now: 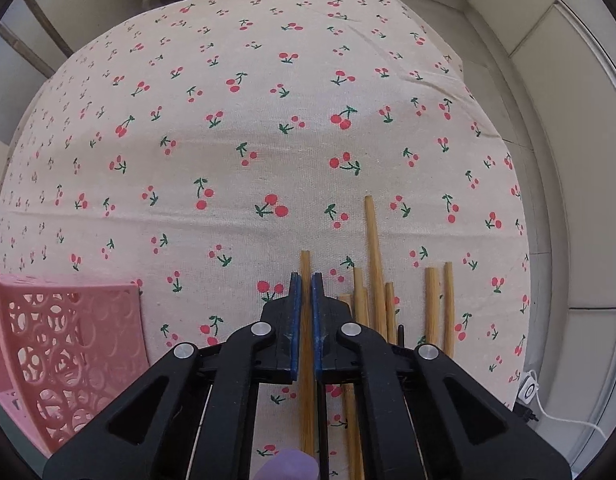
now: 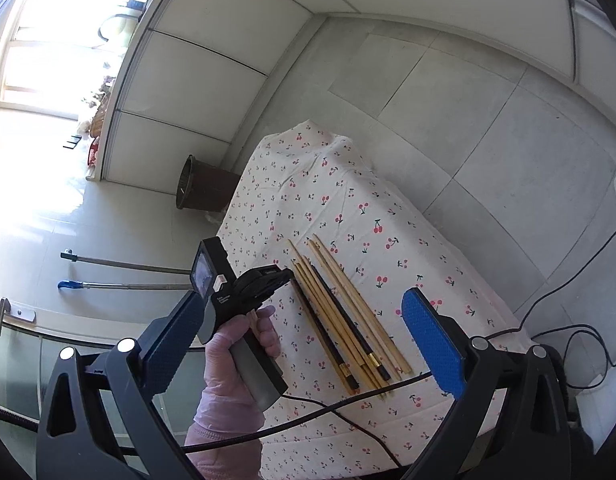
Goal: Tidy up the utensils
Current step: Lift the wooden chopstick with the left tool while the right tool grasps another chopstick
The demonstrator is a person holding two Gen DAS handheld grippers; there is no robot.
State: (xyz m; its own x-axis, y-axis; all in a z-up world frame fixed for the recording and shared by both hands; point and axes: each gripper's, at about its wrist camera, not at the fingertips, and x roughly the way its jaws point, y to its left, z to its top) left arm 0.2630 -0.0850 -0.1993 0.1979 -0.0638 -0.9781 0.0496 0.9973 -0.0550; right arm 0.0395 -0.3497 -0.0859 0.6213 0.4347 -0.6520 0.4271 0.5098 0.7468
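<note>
Bamboo chopstick (image 1: pixel 305 320) clamped between the blue pads of the left hand-held gripper (image 1: pixel 306 280), long axis straight up-down in the left wrist view, tip poking out just past the fingertips toward frame centre. Shaft runs back between the fingers to the bottom edge. Jaws nearly shut on it, pads pressing both sides.

Remaining chopsticks (image 1: pixel 374 280) lying just right of that hand-held gripper, lower centre-right of frame, roughly parallel to the held one, ends staggered. Two more light ones (image 1: pixel 440 308) a bit further right.

Right wrist view: same bundle (image 2: pixel 344 312) on the cherry-print cloth (image 2: pixel 348 200) covering the counter, long axes running diagonally from centre down toward lower right. Mix of light bamboo and dark ones with gold bands. Left hand-held gripper (image 2: pixel 285 274) at the bundle's upper-left end, gloved hand (image 2: pixel 235 344) on its handle.

Right hand-held gripper (image 2: pixel 303 344) released, blue pads (image 2: pixel 432 340) wide apart, nothing between them, bundle seen through the gap but well apart.

Pink perforated basket (image 1: pixel 67 344) at lower left of left wrist view, beside the left hand-held gripper.
</note>
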